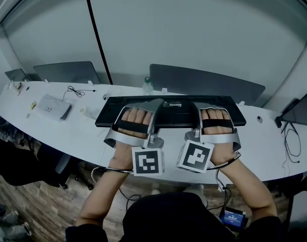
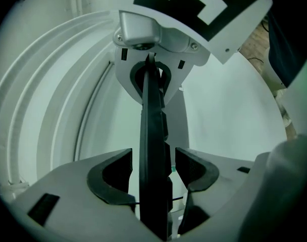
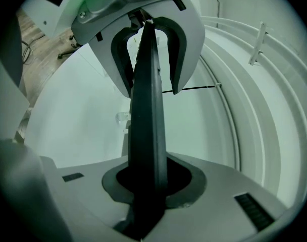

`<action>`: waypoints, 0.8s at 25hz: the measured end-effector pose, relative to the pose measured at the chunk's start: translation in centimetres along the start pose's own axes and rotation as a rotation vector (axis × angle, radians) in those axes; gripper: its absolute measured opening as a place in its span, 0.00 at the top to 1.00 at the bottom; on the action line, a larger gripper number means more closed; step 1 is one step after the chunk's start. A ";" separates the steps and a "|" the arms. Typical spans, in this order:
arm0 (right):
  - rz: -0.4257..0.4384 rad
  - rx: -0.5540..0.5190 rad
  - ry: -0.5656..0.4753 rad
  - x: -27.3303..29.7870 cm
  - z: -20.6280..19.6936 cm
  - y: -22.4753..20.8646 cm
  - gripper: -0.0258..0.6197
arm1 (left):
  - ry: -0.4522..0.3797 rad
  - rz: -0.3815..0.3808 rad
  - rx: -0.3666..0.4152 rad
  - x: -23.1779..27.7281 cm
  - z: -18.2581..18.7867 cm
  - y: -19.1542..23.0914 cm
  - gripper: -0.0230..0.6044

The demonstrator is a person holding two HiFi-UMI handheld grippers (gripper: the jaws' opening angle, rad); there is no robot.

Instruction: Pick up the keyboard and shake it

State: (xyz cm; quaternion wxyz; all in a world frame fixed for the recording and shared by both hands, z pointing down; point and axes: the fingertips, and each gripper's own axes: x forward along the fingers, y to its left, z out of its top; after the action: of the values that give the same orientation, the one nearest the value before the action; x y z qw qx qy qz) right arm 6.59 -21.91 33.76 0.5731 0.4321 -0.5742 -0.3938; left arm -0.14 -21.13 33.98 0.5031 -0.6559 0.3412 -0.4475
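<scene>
Keyboard [image 1: 173,116]: right tool [image 3: 148,178] pinching its edge; left tool [image 2: 153,170] slightly spread around it. Grasp seemingly incomplete; shaking probably outstanding.

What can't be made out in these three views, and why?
Keyboard keys: head view too dark and small; both gripper views show it edge-on.
White box: head view, too small to identify.
Bottle label: head view, too small.
Dark device: head view, cut off by the right edge.
</scene>
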 end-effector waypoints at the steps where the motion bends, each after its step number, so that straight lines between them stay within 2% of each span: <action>1: 0.000 -0.006 0.007 0.0 -0.1 0.1 0.82 | 0.005 0.006 -0.001 0.1 -0.1 0.1 0.51; 6: 0.008 0.011 -0.006 -0.3 0.4 0.2 0.82 | 0.017 0.010 -0.007 0.1 -0.2 0.0 0.62; 20: 0.033 -0.006 -0.004 -0.3 -0.1 1.2 0.81 | -0.007 -0.036 -0.085 0.1 0.5 -1.2 0.70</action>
State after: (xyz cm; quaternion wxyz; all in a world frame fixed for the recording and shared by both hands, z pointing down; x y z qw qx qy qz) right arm 6.60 -21.25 34.84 0.5796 0.4201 -0.5813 -0.3869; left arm 0.34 -20.75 35.11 0.4681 -0.6841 0.3463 -0.4393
